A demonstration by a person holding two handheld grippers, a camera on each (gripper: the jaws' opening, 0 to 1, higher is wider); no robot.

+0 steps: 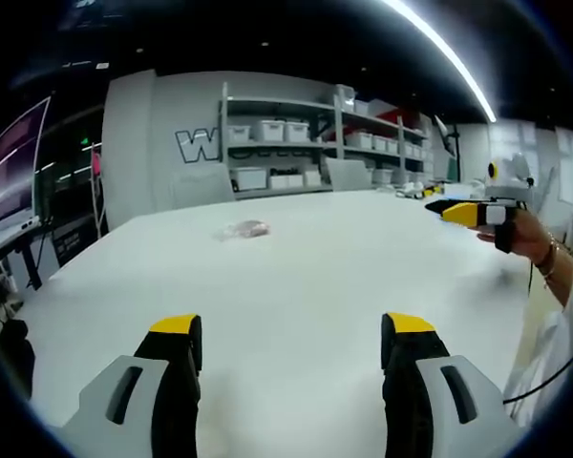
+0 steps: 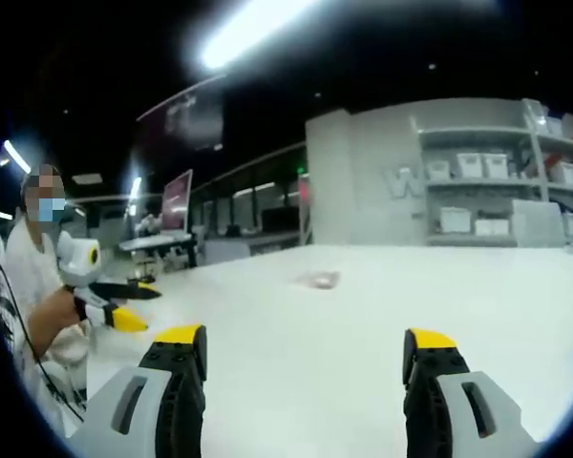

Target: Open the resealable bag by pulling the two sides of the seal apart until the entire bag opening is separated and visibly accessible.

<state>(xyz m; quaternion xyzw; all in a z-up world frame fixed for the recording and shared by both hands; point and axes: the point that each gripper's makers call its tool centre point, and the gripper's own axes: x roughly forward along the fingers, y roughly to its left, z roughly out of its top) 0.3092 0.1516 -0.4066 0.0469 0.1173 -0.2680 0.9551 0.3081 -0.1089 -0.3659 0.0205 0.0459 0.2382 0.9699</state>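
**Clear bag lies far ahead of both claws**

Clear plastic resealable bag (image 1: 245,229) (image 2: 319,279) rests flat on the white surface (image 1: 315,286), well beyond both wide, empty claws: left claw (image 1: 291,339), right claw (image 2: 306,348). Neither looks clearly nearer; its long axis is too small to tell.

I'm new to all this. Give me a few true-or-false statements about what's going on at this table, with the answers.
1. The bag lies on the table, away from both tools. True.
2. The left tool grips the bag. False: it is open, holding nothing.
3. The right tool is open. True.
4. The bag sits on a shelf. False: it lies on the table; the shelves hold bins.
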